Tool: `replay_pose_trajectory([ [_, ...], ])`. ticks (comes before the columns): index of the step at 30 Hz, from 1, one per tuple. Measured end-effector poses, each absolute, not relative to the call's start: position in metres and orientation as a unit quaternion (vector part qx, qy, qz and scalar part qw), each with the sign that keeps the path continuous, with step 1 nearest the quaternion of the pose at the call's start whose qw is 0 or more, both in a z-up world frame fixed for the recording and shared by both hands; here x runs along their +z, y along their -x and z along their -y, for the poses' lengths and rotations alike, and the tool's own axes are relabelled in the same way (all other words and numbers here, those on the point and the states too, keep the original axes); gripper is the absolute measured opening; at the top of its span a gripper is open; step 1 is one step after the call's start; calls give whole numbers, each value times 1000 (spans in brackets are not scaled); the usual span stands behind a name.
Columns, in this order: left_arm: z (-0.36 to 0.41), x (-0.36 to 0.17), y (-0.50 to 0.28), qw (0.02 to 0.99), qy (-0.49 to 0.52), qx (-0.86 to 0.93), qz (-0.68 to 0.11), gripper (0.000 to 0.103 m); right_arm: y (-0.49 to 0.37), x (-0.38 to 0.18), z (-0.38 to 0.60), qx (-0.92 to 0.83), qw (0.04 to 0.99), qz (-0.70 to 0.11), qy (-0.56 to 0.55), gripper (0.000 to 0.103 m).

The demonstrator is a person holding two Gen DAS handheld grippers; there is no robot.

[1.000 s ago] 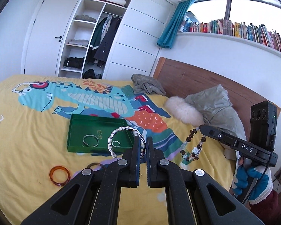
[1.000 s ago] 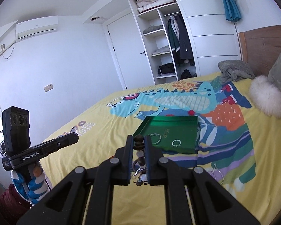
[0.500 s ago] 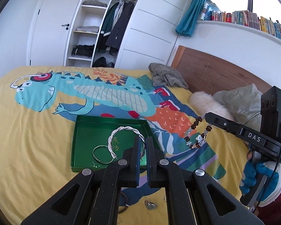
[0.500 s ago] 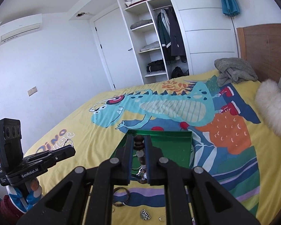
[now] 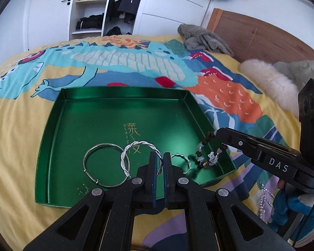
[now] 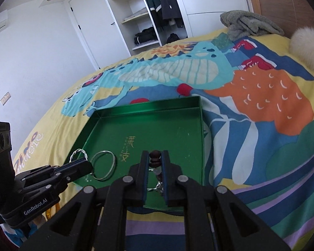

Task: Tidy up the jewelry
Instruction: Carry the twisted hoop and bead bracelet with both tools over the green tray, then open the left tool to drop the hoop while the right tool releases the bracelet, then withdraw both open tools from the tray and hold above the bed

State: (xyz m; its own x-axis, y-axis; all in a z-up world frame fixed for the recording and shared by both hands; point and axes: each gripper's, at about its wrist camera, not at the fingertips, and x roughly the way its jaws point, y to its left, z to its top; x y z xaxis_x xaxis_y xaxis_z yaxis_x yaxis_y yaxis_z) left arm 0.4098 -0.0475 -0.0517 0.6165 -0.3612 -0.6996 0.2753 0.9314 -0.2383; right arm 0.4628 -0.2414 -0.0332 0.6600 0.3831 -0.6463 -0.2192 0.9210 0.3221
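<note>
A green metal tray (image 5: 52, 129) lies on the bed; it also shows in the right wrist view (image 6: 178, 113). My left gripper (image 5: 160, 156) is shut on a twisted silver bangle (image 5: 134, 146) and holds it just over the tray's near part. My right gripper (image 6: 155, 156) is shut on a beaded bracelet (image 6: 154, 159) with dark and clear beads, which hangs over the tray's right corner (image 5: 209, 156). A plain silver bangle (image 5: 103, 165) and a small silver ring (image 5: 182, 160) lie in the tray.
The bed has a yellow dinosaur-print cover (image 5: 14, 150). A silver chain (image 5: 262, 200) lies on it right of the tray. A grey garment (image 5: 203, 38), a white fur pillow (image 5: 268, 83) and a wooden headboard (image 5: 261, 33) are beyond. An open wardrobe (image 5: 106, 6) stands at the back.
Both grippers moved forward and down to the tray. The twisted bangle and the beaded bracelet now hang low over the tray floor.
</note>
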Motion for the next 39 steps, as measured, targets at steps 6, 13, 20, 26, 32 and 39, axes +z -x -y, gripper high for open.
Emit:
replay_pose_trajectory([
  [6,55,-77,-420,892,38,-162,-421,5,-473,-61,244,157,896,-398,-116,11],
  [13,60,-91,-419,887,21,-147,-437,5,-474,-77,245,147,893,-413,-102,12],
  [20,56,-94,-424,884,28,-131,-448,6,-474,-86,243,142,888,-430,-81,14],
  [26,52,-90,-426,883,37,-118,-453,11,-470,-77,237,155,888,-428,-67,35],
  [32,42,-68,-418,890,46,-104,-441,26,-458,-53,240,157,895,-411,-70,36],
  [39,28,-24,-395,903,59,-90,-415,37,-431,-8,245,151,908,-384,-67,38],
])
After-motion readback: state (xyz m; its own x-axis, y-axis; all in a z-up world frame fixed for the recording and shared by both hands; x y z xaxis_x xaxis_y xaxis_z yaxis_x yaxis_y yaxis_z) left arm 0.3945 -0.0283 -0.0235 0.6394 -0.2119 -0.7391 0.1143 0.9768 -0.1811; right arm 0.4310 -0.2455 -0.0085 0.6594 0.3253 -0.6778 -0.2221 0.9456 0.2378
